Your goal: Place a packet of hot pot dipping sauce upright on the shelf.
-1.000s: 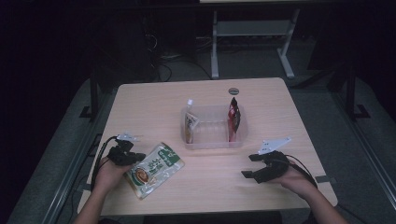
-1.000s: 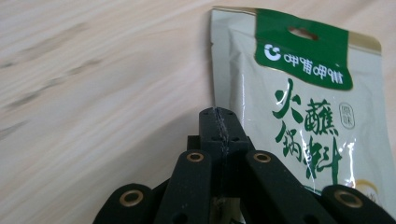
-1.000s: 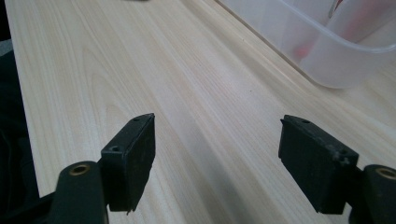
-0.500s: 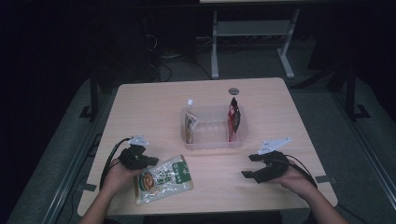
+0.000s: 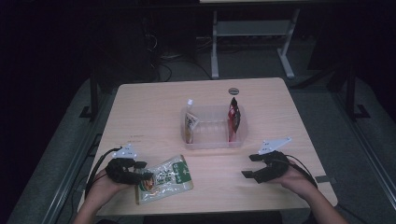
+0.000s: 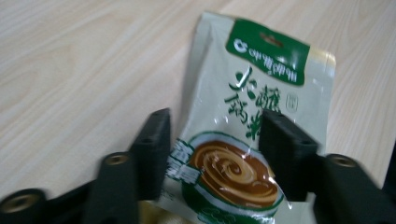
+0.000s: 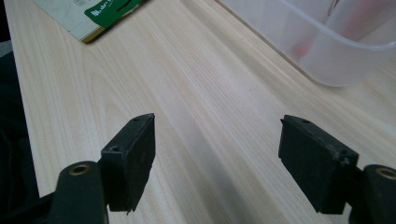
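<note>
A green and white food packet point(image 5: 167, 176) point(image 6: 252, 88) with a picture of a brown bowl lies flat on the wooden table point(image 5: 149, 107) near its front left. My left gripper point(image 5: 144, 176) point(image 6: 215, 140) is at the packet's near-left end. Its jaws have just been opening and now stand apart on either side of the packet's lower part, without pressing it. At the front right, my right gripper point(image 5: 250, 166) point(image 7: 217, 144) rests open above bare wood with nothing between its jaws.
A clear plastic container point(image 5: 212, 144) point(image 7: 327, 56) stands mid-table. It holds a white spouted pouch point(image 5: 190, 122) at its left end and a red packet point(image 5: 233, 116) at its right. A small dark round disc point(image 5: 233, 90) lies behind it.
The left hand carried the packet a little right and toward the front edge and laid it flat. The left jaws then opened off it. The right hand stayed still.
</note>
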### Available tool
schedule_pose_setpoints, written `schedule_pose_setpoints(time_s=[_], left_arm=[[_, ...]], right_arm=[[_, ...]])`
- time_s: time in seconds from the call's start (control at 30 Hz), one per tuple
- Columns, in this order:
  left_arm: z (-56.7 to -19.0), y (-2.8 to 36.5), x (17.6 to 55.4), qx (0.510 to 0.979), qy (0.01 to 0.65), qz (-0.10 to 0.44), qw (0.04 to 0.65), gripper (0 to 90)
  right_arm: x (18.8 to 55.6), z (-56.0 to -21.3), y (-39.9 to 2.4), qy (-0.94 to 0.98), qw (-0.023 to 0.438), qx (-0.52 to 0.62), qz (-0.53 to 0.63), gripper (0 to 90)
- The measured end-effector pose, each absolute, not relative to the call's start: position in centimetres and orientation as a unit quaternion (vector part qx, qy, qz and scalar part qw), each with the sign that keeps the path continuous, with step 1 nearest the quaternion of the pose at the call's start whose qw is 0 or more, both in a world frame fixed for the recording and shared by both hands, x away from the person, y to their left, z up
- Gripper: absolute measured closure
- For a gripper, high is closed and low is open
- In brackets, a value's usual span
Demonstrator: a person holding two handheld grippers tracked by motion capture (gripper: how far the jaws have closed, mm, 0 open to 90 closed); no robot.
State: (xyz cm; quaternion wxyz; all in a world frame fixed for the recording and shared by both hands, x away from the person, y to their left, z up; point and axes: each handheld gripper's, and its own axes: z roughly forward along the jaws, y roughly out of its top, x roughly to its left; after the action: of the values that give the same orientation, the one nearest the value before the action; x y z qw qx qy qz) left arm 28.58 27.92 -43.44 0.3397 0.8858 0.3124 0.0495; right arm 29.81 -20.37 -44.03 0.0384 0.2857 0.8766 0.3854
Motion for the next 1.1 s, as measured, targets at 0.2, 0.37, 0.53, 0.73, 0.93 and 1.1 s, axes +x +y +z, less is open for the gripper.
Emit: schedule_pose_setpoints(time_s=[0.2, 0.37, 0.53, 0.73, 0.93, 1.1], left_arm=[[-44.5, 27.0, 29.4, 0.899, 0.293, 0.059, 0.318, 29.3], [-45.6, 26.8, 29.8, 0.905, 0.289, 0.049, 0.309, 27.2], [-45.5, 26.8, 29.6, 0.905, 0.279, 0.045, 0.317, 40.0], [-45.4, 26.9, 29.7, 0.901, 0.285, 0.019, 0.327, 73.3], [-45.1, 26.7, 29.5, 0.893, 0.287, -0.002, 0.347, 89.3], [-44.0, 26.3, 29.4, 0.889, 0.270, 0.006, 0.370, 90.0]], right_arm=[[29.8, -44.0, -20.3, 0.877, 0.038, 0.285, 0.385, 26.7], [29.9, -44.1, -20.3, 0.878, 0.038, 0.284, 0.384, 26.6], [29.8, -44.1, -20.3, 0.878, 0.038, 0.284, 0.383, 26.6], [29.8, -44.1, -20.1, 0.879, 0.039, 0.281, 0.383, 26.6], [29.9, -44.1, -20.2, 0.879, 0.038, 0.281, 0.383, 26.6], [30.0, -44.0, -20.0, 0.876, 0.029, 0.282, 0.390, 27.0]])
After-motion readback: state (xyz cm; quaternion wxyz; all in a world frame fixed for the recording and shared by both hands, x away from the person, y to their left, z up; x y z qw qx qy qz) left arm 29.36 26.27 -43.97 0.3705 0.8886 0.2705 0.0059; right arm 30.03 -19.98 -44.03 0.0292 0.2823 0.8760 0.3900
